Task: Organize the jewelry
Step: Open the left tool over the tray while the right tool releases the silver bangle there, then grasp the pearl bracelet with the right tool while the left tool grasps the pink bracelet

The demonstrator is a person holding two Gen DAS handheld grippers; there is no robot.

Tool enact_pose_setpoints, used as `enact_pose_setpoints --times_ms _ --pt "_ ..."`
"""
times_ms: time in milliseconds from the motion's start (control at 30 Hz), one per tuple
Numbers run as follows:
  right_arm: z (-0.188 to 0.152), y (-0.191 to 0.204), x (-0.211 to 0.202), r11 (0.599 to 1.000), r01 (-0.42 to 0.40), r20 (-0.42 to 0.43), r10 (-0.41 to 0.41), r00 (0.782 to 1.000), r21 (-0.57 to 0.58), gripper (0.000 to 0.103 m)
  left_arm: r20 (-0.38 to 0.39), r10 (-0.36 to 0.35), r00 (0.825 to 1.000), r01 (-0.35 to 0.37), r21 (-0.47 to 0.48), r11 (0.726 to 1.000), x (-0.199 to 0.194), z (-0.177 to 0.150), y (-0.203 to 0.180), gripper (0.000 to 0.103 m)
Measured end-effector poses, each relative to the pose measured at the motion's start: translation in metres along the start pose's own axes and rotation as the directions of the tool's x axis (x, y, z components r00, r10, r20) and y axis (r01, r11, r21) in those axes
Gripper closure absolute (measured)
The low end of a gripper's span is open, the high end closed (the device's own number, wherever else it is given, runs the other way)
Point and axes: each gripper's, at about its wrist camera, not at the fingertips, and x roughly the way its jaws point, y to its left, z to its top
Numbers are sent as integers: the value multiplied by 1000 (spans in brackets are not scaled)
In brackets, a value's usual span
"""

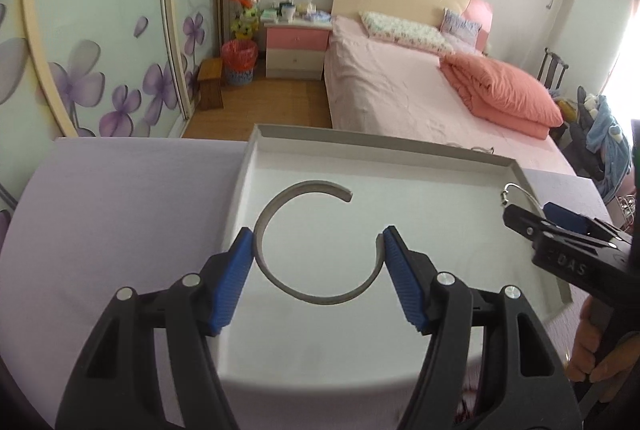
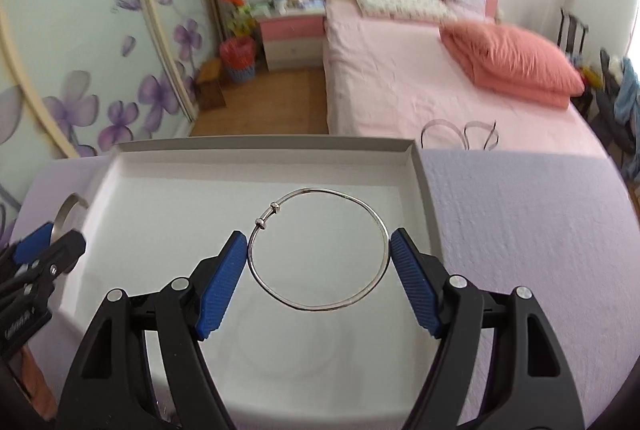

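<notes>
Lavender cloth covers the counter [image 1: 120, 214] under our shallow white tray [image 1: 376, 144]; at its left side our left gripper [image 1: 318, 254] grips the wide grey open cuff [image 1: 316, 296] across its breadth, both blue pads [image 1: 234, 282] touching the band, held over the tray floor; further right our right gripper [image 2: 318, 256] clasps the thin silver bangle [image 2: 320, 306], its two small beads on the upper-left arc, likewise above the tray; beyond the tray's far right corner more jewelry [image 2: 460, 134] lies on the pink bed [image 2: 440, 90]
</notes>
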Motion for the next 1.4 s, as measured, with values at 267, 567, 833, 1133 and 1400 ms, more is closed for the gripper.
enact_pose_setpoints --times_ms 267,567,833,1133,1400 --pt "14 -6 35 999 32 -89 -30 996 26 28 -88 34 995 -34 5 999 49 16 -7 38" --pt "14 -13 32 1000 3 -95 -1 995 27 19 -131 23 991 -30 -52 998 70 19 -2 37" --pt "-1 -34 -24 999 -25 3 25 1000 46 19 -43 8 999 -12 -100 995 14 10 16 29" --pt "-81 -42 -116 995 -96 129 95 987 3 19 112 24 993 -15 -77 997 -116 -65 27 17" --pt "-169 -39 -164 992 -118 190 125 974 -45 19 144 4 990 -4 -1 1000 -177 -145 17 9"
